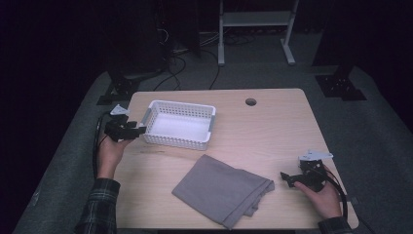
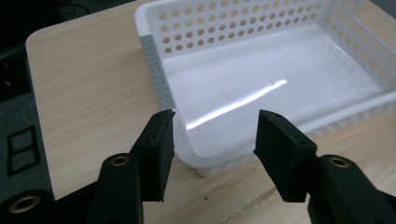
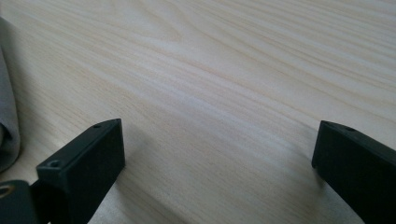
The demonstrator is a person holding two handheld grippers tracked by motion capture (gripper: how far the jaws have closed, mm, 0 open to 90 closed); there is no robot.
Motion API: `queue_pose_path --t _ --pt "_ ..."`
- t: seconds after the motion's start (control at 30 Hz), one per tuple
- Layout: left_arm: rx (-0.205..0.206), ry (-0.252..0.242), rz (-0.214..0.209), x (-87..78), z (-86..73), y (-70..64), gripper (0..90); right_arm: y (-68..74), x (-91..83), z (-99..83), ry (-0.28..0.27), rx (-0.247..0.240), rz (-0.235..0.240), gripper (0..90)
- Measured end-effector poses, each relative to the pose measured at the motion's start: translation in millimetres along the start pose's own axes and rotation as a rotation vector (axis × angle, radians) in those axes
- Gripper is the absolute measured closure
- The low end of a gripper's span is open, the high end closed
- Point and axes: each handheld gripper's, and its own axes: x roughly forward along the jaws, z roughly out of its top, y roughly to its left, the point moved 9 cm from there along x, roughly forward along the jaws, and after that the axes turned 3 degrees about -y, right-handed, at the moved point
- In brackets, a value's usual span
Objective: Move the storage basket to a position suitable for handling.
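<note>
On pale woodgrain, both grippers' jaws gape: left gripper [image 1: 138, 129] beside perforated basket [image 1: 160, 139], right gripper [image 1: 287, 178] near cloth [image 1: 219, 190].

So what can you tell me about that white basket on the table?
The white rectangular plastic basket has low walls pierced with rows of round holes, a rolled rim, a smooth glossy floor and a grey perforated strip on each short end. It is empty and stands upright on the light wooden table, toward its far left. The left tongs, open, hover at its near left corner; whether they touch it is unclear. The folded grey cloth lies apart, nearer the person.
</note>
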Motion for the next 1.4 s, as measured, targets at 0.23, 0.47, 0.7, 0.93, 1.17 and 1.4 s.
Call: queue_pose_path --t 0.23,0.47,0.7,0.93,1.17,1.4 --pt "-0.047 0.039 0.017 11.1 -3.7 15.1 56.1 0.0 0.0 0.0 0.0 0.0 0.0 1.8" --pt "-0.093 0.057 -0.007 22.1 -10.5 15.6 64.5 0.0 0.0 0.0 0.0 0.0 0.0 1.8" --pt "-0.1 0.06 0.02 24.5 -10.4 15.4 71.1 0.0 0.0 0.0 0.0 0.0 0.0 1.8" --pt "-0.095 0.084 0.074 29.9 -5.1 9.8 74.5 0.0 0.0 0.0 0.0 0.0 0.0 1.8" --pt "-0.09 0.096 0.093 40.5 3.0 -2.8 77.4 0.0 0.0 0.0 0.0 0.0 0.0 1.8" --pt "-0.118 0.093 0.106 48.0 8.5 -11.1 78.6 0.0 0.0 0.0 0.0 0.0 0.0 1.8"
